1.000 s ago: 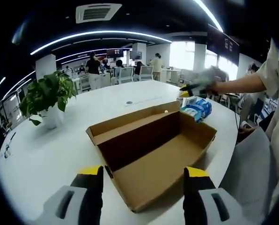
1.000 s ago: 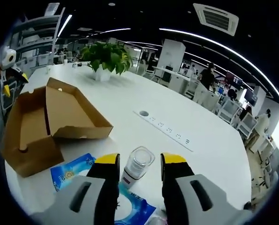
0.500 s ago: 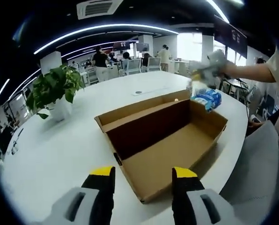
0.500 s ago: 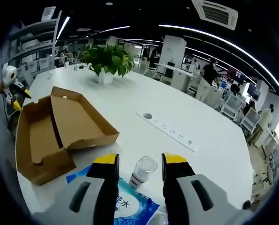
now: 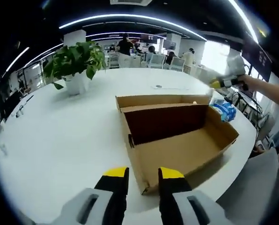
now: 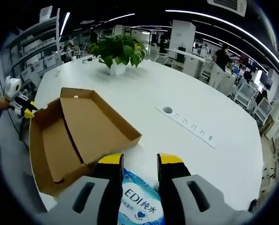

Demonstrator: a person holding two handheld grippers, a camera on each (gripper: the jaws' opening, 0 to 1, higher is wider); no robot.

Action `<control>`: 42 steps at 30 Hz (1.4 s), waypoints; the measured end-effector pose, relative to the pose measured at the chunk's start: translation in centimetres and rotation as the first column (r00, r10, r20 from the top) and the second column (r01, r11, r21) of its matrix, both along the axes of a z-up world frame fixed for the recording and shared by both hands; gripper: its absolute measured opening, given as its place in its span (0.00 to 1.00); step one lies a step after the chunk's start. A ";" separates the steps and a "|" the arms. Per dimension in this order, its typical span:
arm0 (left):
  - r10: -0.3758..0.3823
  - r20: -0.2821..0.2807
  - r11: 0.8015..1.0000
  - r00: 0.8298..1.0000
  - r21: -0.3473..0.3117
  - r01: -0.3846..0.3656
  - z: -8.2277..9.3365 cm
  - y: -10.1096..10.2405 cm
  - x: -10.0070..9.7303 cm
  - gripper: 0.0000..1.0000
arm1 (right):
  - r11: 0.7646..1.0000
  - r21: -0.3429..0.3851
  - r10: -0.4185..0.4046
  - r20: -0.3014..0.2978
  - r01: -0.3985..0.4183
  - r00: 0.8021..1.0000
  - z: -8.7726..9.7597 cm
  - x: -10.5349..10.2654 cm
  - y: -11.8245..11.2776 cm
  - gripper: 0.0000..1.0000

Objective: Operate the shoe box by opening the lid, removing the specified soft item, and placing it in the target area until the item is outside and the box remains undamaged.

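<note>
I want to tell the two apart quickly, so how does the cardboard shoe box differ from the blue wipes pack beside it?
The shoe box is plain brown cardboard, rigid, lid open, nothing seen inside; the wipes pack is a blue and white printed soft pouch, sealed as far as shows. The box is far larger. The pack lies between the right gripper's jaws; the box stands apart. Both rest on the white table.

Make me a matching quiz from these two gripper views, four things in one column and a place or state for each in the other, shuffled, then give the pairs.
Things:
1. shoe box
2. wipes pack
3. potted plant
4. power strip

Places or states:
A. set flush into the white table
B. between the right gripper jaws
C. at the far side of the table
D. lid open, nothing inside

Pairs: 1-D, 2-B, 3-C, 4-A
</note>
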State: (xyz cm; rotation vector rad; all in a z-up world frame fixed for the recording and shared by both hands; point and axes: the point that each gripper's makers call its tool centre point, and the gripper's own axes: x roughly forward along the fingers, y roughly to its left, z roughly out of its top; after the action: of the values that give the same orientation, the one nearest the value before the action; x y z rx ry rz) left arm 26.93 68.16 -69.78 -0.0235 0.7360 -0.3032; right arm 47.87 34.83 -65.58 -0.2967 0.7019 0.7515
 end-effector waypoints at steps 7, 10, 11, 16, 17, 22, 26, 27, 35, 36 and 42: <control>0.033 -0.040 0.999 0.999 -0.027 -0.034 -0.6 -0.2 -0.6 0.18 | 0.996 0.054 -0.055 -0.164 0.065 0.985 -1.3 0.6 1.4 0.25; 0.051 -0.051 0.997 0.997 -0.051 -0.053 -0.7 -0.3 -0.7 0.16 | 0.992 0.068 -0.086 -0.264 0.107 0.961 -2.1 0.4 1.9 0.27; 0.055 -0.055 0.997 0.997 -0.057 -0.058 -0.7 -0.4 -0.7 0.16 | 0.993 0.063 -0.084 -0.258 0.103 0.963 -2.3 0.7 1.9 0.26; 0.065 -0.070 0.995 0.995 -0.071 -0.070 -0.8 -0.5 -0.7 0.12 | 0.989 0.039 -0.117 -0.370 0.141 0.922 -4.0 0.6 2.3 0.29; 0.067 -0.071 0.995 0.995 -0.073 -0.072 -0.8 -0.5 -0.7 0.11 | 0.989 0.030 -0.121 -0.367 0.142 0.922 -4.2 0.9 2.2 0.30; 0.085 -0.083 0.994 0.993 -0.064 -0.090 -1.0 -0.4 -0.6 0.07 | 0.982 -0.023 -0.180 -0.391 0.186 0.903 -5.5 1.5 1.9 0.22; 0.076 -0.094 0.995 0.993 -0.050 -0.081 -1.0 -0.4 -0.5 0.07 | 0.975 -0.020 -0.208 -0.415 0.220 0.886 -6.0 1.9 2.3 0.20; 0.074 -0.096 0.996 0.993 -0.048 -0.079 -1.0 -0.3 -0.5 0.07 | 0.972 -0.019 -0.219 -0.421 0.233 0.880 -6.1 2.0 2.4 0.19; 0.068 -0.101 0.996 0.993 -0.045 -0.073 -1.1 -0.2 -0.5 0.07 | 0.956 0.005 -0.264 -0.425 0.293 0.866 -5.5 3.4 2.8 0.20; 0.067 -0.101 0.996 0.993 -0.045 -0.072 -1.1 -0.2 -0.5 0.07 | 0.955 0.008 -0.265 -0.426 0.297 0.865 -5.4 3.4 2.9 0.20; 0.069 -0.100 0.996 0.993 -0.048 -0.074 -1.2 -0.2 -0.5 0.07 | 0.956 -0.032 -0.273 -0.462 0.291 0.844 -7.0 2.5 3.8 0.20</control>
State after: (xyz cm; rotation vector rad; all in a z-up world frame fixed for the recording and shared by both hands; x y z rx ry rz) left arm 26.43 67.99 -70.93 -0.1139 0.8234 -0.2540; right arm 50.39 38.58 -72.63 0.0334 1.1561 0.5523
